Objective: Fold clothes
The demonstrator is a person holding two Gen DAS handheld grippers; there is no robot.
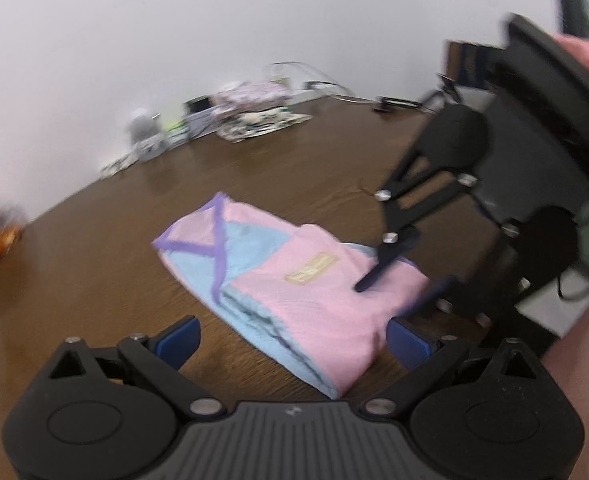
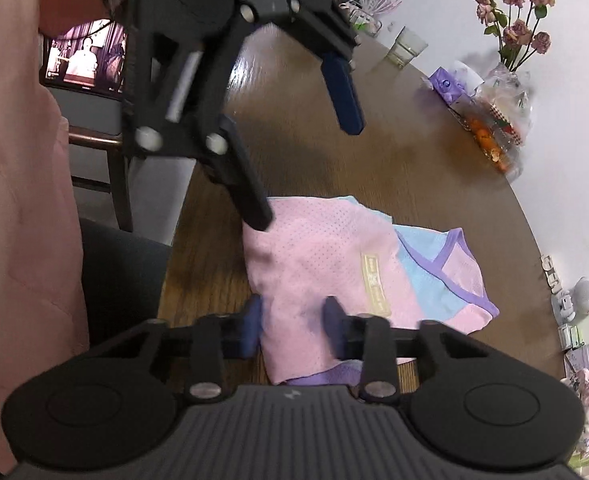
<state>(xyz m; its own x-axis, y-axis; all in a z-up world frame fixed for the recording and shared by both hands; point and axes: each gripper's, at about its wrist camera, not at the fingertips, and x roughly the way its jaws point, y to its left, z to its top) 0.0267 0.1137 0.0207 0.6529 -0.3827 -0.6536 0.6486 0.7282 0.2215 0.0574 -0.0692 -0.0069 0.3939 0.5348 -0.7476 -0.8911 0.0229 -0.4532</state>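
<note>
A: Left to right, then. Where did the left gripper [image 1: 290,340] stand?

B: Jaws wide apart, holding nothing. It hung just above the near edge of the garment [image 1: 278,276], blue pads either side of the bundle but not touching it, as far as I could tell.

A: And the garment itself?

B: Lay on the brown wooden table [image 1: 94,280], near the person's edge. Already folded into a compact oblong, several layers showing at the near end. I judged the folding mostly done; perhaps one last fold or a squaring-up left, then setting it aside.

A: Material?

B: Thin mesh knit, fine perforations in the pink panels, pale blue panels beside them, purple binding crossing in a V at the neckline. A small cream label [image 1: 311,269] sat flat on top. Soft, limp stuff; likely to slump if lifted by one corner.

A: The right gripper [image 2: 292,326]?

B: Part open, over the garment's right end. Pink cloth lay between the pads, but they didn't look closed on it. Motion blur; I couldn't be sure of contact.

A: Beyond?

B: Dried flowers [image 2: 514,20] and clutter along the wall.
</note>
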